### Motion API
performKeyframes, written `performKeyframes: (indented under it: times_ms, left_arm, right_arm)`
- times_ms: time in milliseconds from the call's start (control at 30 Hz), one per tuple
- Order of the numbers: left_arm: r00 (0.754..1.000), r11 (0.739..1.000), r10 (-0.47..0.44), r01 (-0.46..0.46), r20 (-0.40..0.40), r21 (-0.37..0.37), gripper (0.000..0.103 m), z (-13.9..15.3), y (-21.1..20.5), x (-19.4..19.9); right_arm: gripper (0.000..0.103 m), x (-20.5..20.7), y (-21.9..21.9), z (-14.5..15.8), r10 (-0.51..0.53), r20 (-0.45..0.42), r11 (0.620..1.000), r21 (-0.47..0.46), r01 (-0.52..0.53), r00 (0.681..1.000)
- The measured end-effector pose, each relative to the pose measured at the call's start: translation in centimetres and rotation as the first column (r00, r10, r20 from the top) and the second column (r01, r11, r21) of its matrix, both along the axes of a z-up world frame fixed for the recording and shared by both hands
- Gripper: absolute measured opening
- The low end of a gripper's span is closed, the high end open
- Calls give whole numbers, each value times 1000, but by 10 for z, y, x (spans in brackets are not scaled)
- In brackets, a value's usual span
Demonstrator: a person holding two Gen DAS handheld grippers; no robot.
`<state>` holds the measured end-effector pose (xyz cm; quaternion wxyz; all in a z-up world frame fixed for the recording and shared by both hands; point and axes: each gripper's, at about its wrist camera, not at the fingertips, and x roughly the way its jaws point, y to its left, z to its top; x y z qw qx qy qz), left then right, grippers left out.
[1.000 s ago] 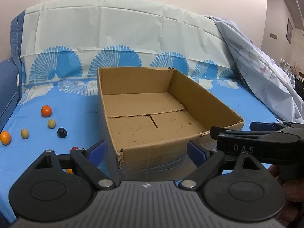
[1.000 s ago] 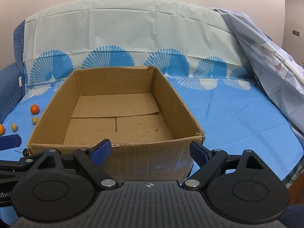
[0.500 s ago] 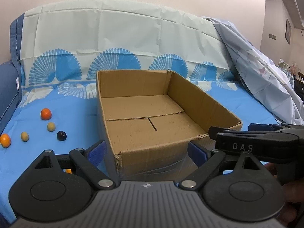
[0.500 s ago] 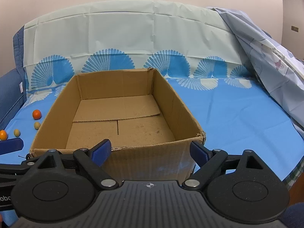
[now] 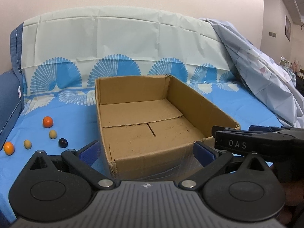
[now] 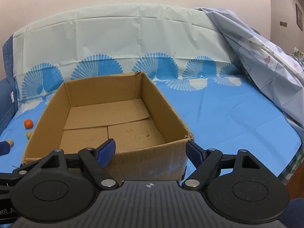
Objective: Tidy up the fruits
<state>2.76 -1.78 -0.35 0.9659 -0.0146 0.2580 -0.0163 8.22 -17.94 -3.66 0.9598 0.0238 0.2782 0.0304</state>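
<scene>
Left wrist view: the left tongs (image 5: pixel 146 151) are released, blue pads spread wide and grasping nothing, poised just before the near wall of an open cardboard box (image 5: pixel 152 152). The box sits on a blue sheet (image 5: pixel 76 119) with a fan pattern that covers a sofa seat; its floor flaps lie flat and bare. Left of the box, well apart from it, five small round fruits rest on the sheet: an orange fruit (image 5: pixel 47 122) farthest back, a tan fruit (image 5: pixel 53 134) just in front of it, a dark purple fruit (image 5: pixel 63 142) nearest the box, a second tan fruit (image 5: pixel 27 144) and a second orange fruit (image 5: pixel 9 148) at the far left. At the right edge the right tongs (image 5: pixel 256 133) appear from the side, level with the box's near right corner.

Right wrist view: the right tongs (image 6: pixel 151 150) are likewise released and grasp nothing, pads spread before the box (image 6: pixel 152 169) near wall. The orange fruit (image 6: pixel 28 123) and two tan fruits (image 6: pixel 28 134) (image 6: pixel 10 143) show past the box's left wall. A pale crumpled cloth (image 6: pixel 266 66) drapes over the sofa at the right.
</scene>
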Motion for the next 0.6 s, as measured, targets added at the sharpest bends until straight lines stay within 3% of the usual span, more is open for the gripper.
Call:
performKeyframes:
  times_ms: [167, 600]
  left_arm:
    - [1000, 999, -29, 28, -6, -45, 103, -2, 5, 0]
    - [999, 999, -27, 28, 43, -33, 103, -2, 3, -4]
  right_arm:
    - [83, -1, -2, 0, -2, 1, 1000, 18, 2, 1000]
    - [83, 0, -3, 2, 6, 2, 1000, 24, -6, 1000]
